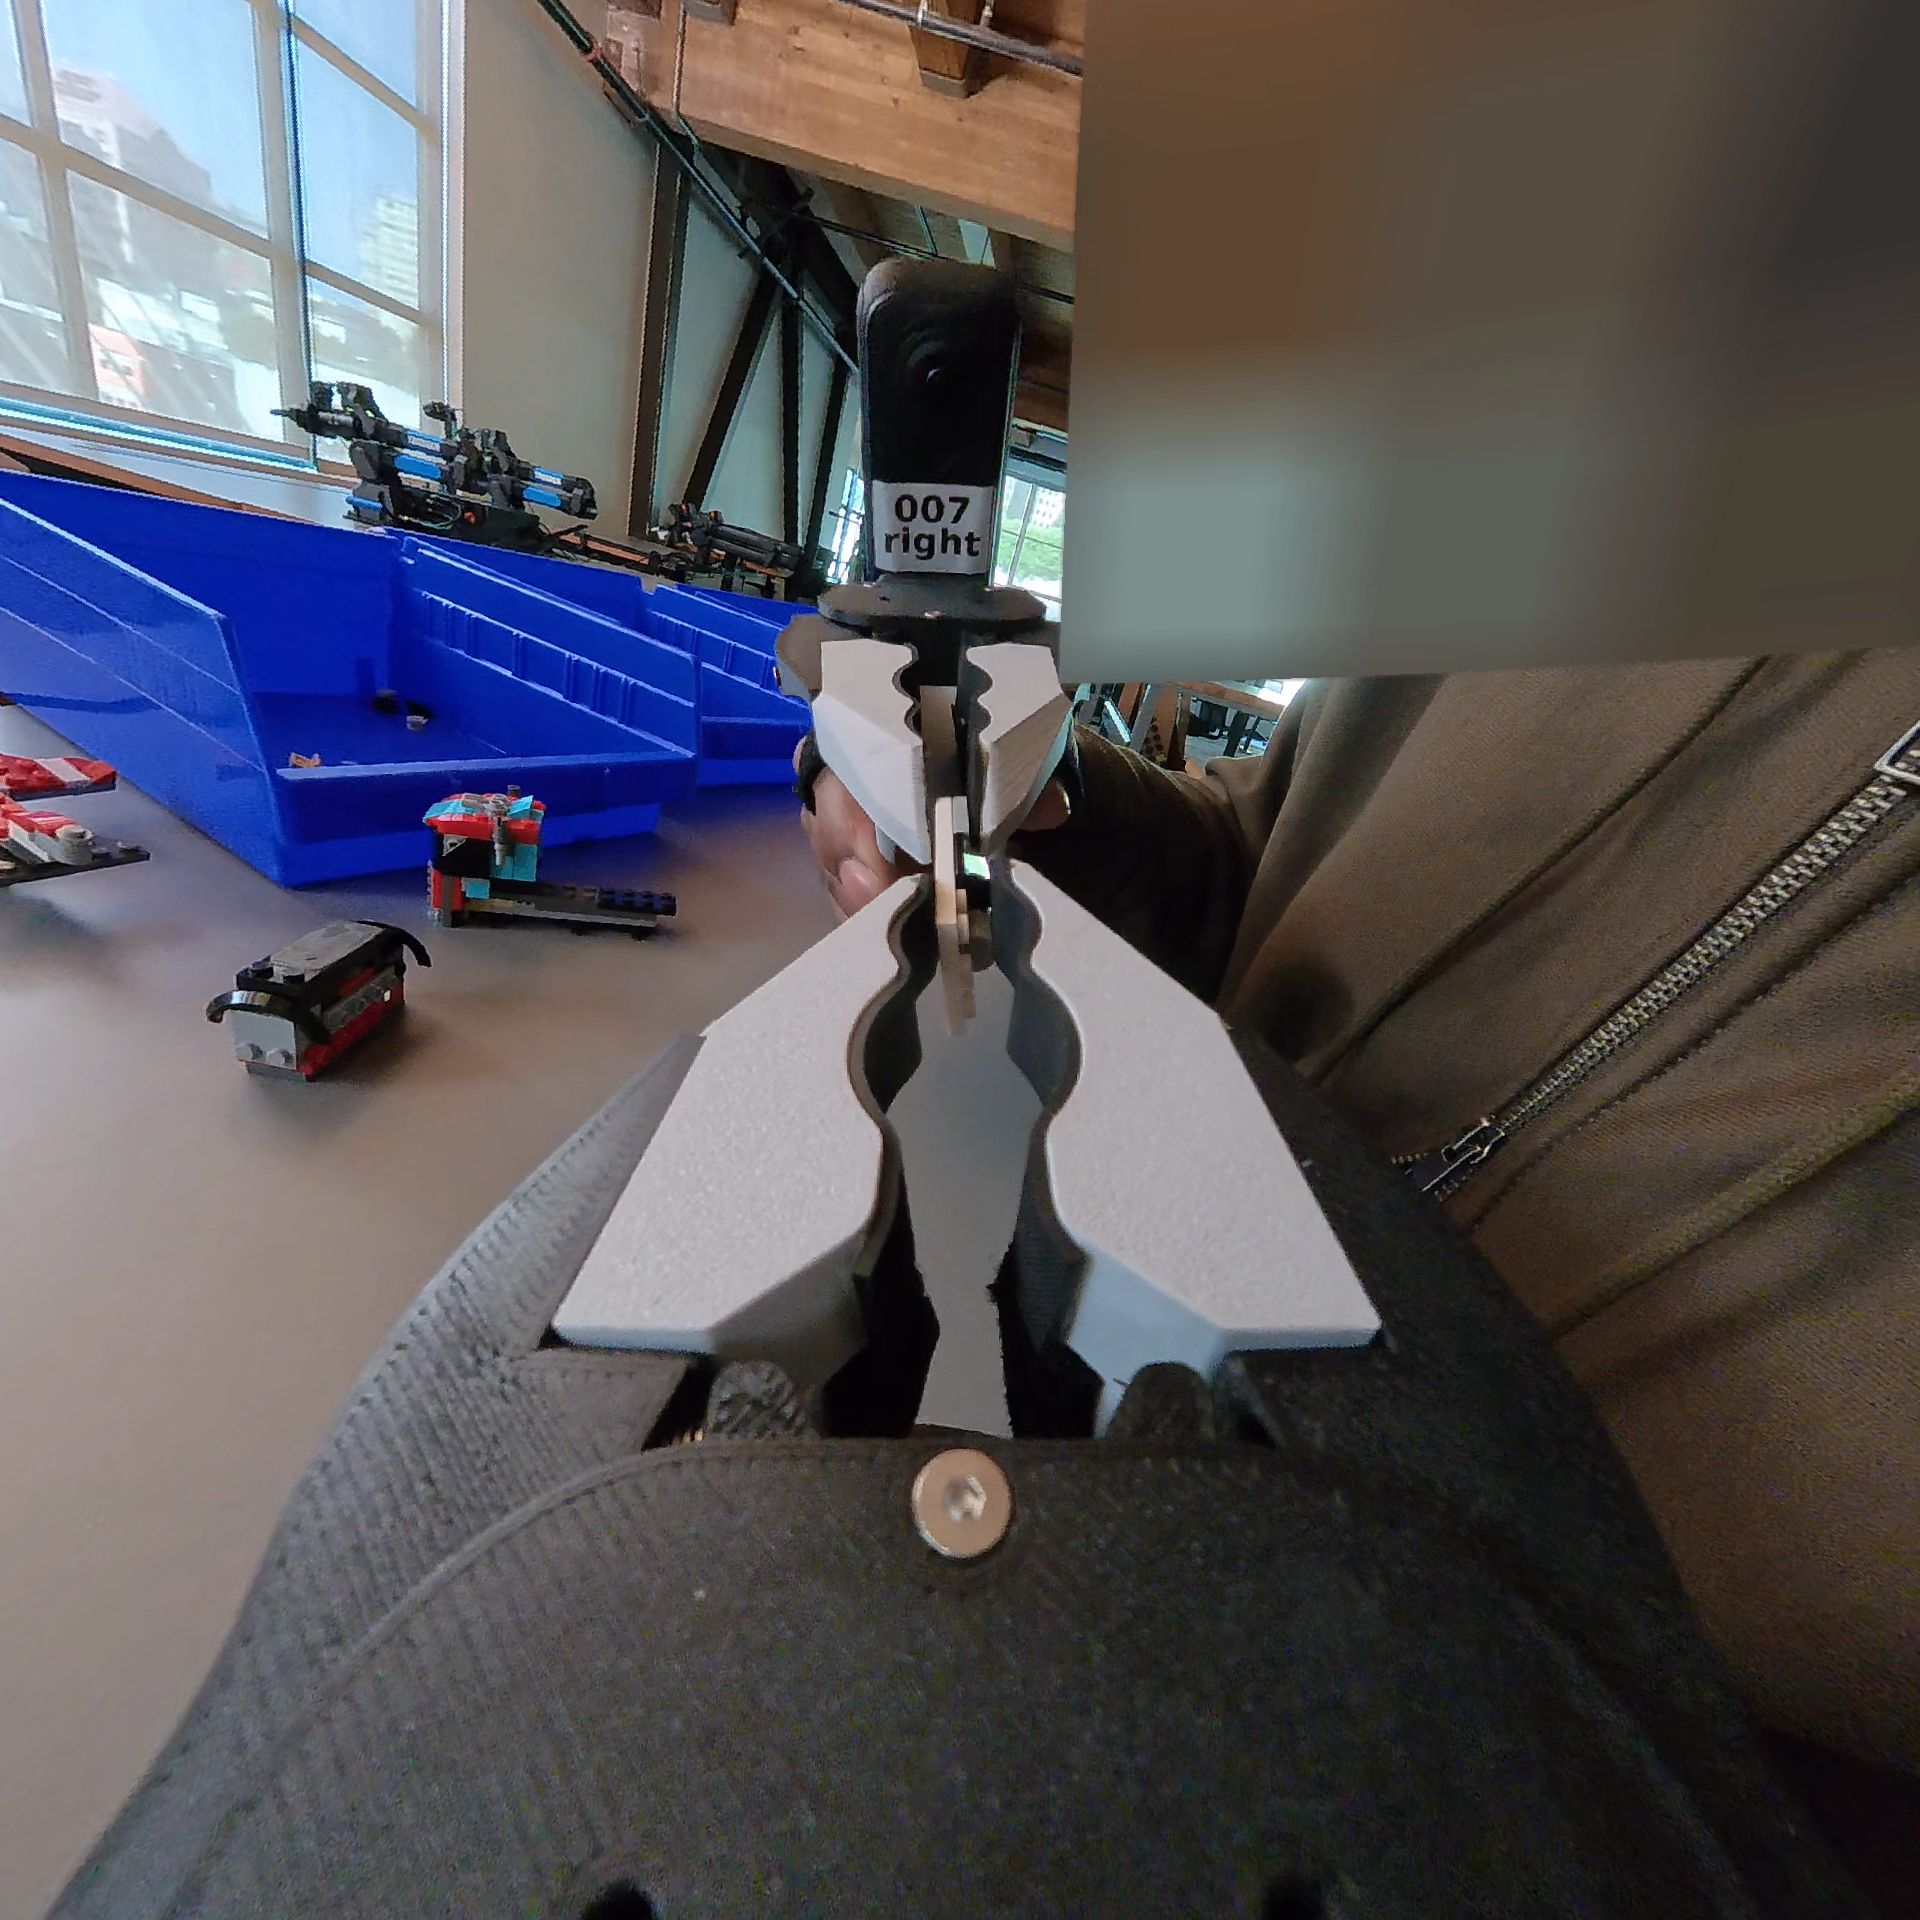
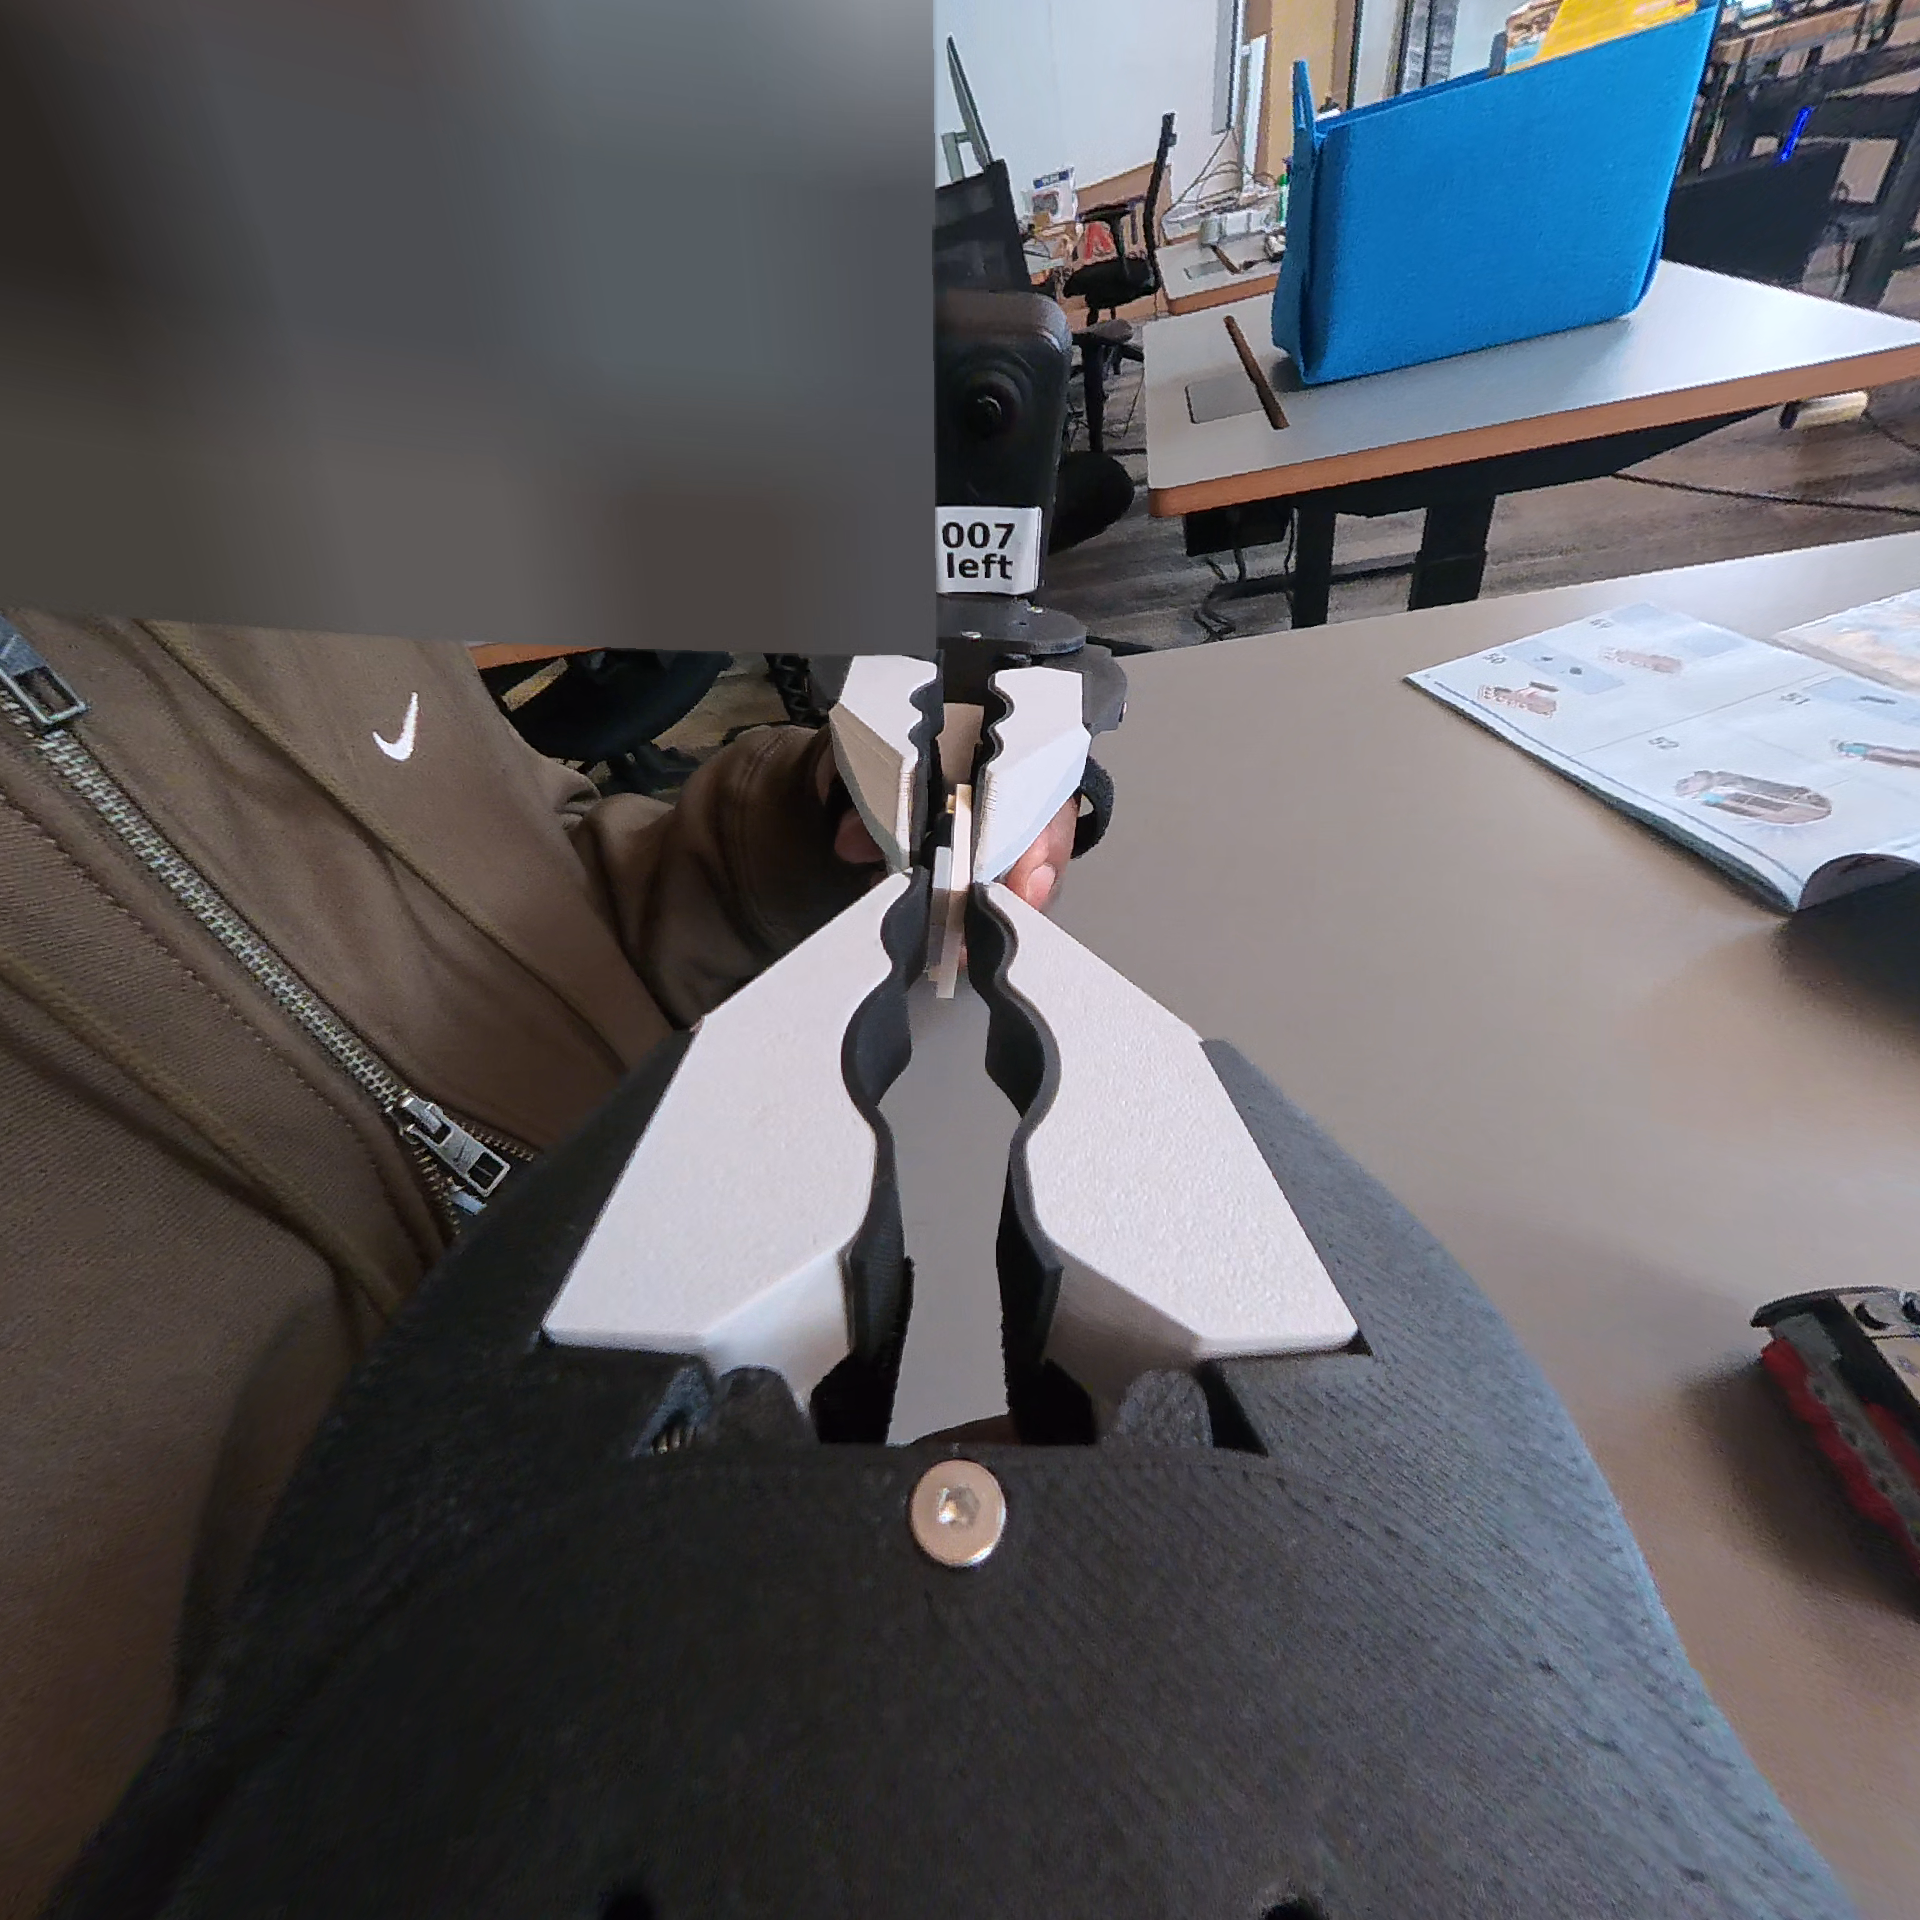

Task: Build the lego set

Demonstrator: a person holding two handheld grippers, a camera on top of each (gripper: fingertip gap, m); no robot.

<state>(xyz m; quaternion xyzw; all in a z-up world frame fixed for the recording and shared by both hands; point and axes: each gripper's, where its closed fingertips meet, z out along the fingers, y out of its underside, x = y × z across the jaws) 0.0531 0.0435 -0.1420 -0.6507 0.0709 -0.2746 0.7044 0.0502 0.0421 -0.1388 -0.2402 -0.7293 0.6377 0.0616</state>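
Observation:
My two grippers meet tip to tip above the grey-brown table point(image 1: 208, 1195), close to a person's olive jacket point(image 1: 1558, 987). My left gripper point(image 1: 956, 899) is shut on a small stack of thin tan brick plates point(image 1: 958, 977) that stands on edge between its pads. My right gripper point(image 2: 940, 904) is shut on the other end of the tan plates point(image 2: 945, 961). In the left wrist view the right gripper point(image 1: 956, 857) faces me with a tan plate between its fingers. In the right wrist view the left gripper point(image 2: 948, 868) faces me the same way. A hand is behind each gripper.
Blue plastic bins point(image 1: 364, 665) lie at the back left. Two small brick models point(image 1: 488, 852) point(image 1: 312, 997) and red loose parts point(image 1: 42, 810) sit on the table. An open instruction booklet point(image 2: 1714, 748) and a black-and-red model point(image 2: 1860, 1392) are to the right. My left and right fingertips are right by each other.

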